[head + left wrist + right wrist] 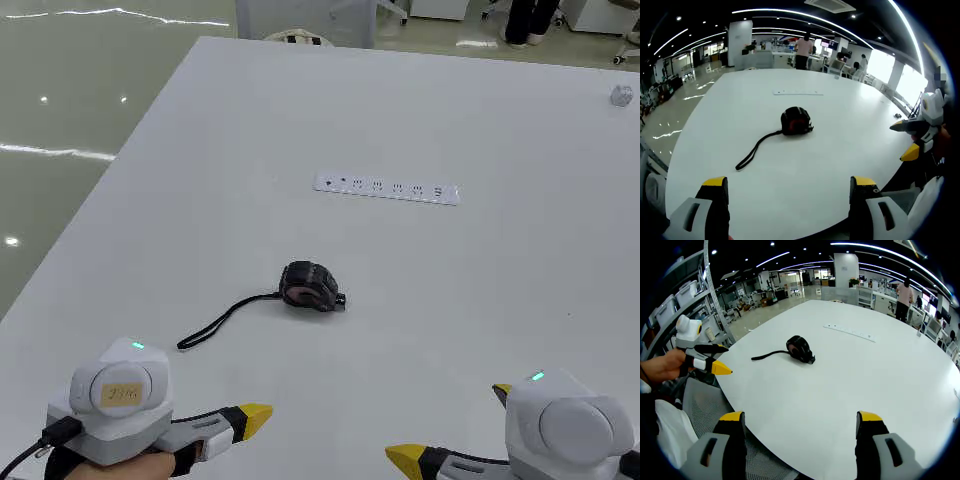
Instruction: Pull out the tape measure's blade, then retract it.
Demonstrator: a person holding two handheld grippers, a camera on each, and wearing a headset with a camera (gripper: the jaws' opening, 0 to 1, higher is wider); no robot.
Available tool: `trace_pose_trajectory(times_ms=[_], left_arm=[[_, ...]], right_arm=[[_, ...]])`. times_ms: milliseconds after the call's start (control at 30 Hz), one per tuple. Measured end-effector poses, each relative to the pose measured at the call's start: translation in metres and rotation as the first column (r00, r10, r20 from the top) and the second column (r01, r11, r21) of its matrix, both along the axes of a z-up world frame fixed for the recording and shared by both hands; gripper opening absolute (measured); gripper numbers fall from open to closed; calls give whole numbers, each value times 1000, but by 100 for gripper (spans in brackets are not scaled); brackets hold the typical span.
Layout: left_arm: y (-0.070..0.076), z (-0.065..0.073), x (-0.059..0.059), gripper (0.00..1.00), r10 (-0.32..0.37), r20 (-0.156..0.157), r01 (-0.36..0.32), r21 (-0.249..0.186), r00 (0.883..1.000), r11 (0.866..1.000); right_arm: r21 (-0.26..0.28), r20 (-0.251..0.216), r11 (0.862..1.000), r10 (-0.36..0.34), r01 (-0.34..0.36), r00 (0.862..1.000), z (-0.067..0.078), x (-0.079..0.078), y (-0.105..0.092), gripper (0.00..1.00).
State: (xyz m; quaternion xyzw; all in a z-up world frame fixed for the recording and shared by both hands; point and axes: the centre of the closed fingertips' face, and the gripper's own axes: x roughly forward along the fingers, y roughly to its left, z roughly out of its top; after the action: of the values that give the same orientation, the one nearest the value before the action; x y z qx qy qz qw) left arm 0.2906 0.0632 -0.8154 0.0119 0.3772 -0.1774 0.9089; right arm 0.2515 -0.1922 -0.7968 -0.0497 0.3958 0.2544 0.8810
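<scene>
- Tape measure (pixel 311 286): black case with a reddish face, lying on the white worktop (pixel 480 300) just below the middle of the head view, blade end sitting at the case.
- Its black strap (pixel 225 322) trails off toward the lower left of that frame, flat on the worktop.
- Your left claw (pixel 788 185): yellow-tipped jaws spread wide at the bottom of the left gripper view, pinching nothing. The tape measure shows between them, well apart, higher in the frame.
- Your right claw (pixel 800 416): jaws also spread wide at the bottom of the right gripper view, nothing between them. The tape measure is well ahead, above centre.
- At the left edge of the right gripper view, your hand (pixel 662 365) grips the left tool, its tips parted.
- White power strip (pixel 387 188): above the tape measure in the head view, apart from it.
- Small pale object (pixel 621 95) in the upper right corner of the head view, too small to tell what it is.
</scene>
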Motion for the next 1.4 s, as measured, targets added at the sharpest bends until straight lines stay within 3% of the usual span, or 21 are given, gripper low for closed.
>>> trace_pose_trajectory(times_ms=[1400], left_arm=[[-9, -14, 22, 97, -33, -9, 33, 3, 999, 999]], right_arm=[[-31, -7, 996, 88, -88, 996, -17, 25, 11, 92]])
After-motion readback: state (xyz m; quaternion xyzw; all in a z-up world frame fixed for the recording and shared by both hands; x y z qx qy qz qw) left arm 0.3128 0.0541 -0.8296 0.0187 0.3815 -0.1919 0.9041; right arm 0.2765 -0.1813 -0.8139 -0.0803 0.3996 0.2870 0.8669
